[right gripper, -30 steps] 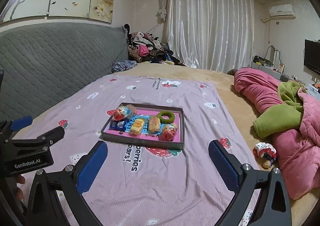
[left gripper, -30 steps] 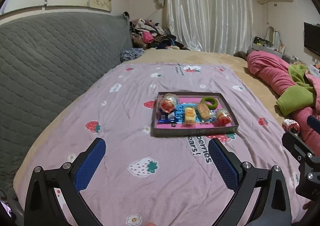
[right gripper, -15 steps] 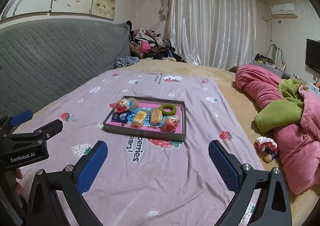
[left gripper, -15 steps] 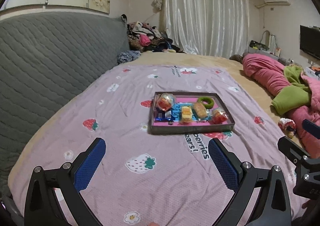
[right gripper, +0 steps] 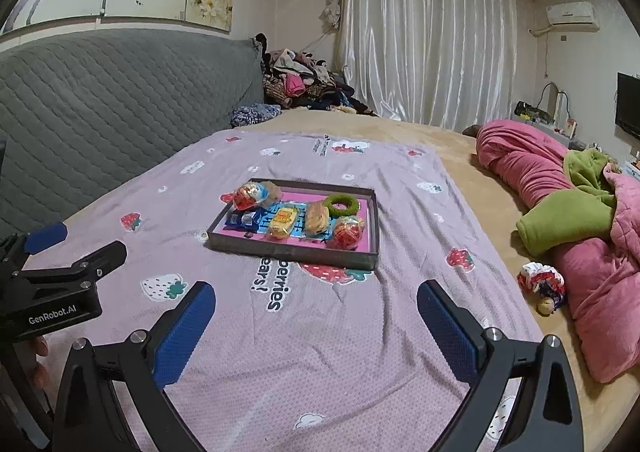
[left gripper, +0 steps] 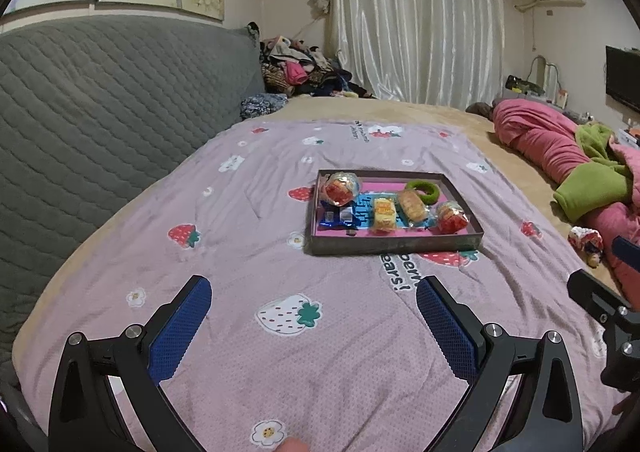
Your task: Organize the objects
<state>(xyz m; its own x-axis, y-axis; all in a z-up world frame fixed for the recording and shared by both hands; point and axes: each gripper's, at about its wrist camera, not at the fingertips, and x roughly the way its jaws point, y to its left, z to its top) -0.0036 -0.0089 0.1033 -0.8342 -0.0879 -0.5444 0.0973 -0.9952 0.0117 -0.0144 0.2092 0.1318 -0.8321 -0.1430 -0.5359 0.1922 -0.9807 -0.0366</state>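
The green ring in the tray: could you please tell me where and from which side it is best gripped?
I would pinch the green ring across one side of its band, one finger in the hole and one outside, coming from above. It lies flat in the far right corner of the tray, so the tray walls block a sideways approach. The open right gripper seems nearer.

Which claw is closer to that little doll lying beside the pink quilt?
Right. The right claw hangs open near the doll, which lies to its right. The left claw, also open, sits farther left, beyond the right one.
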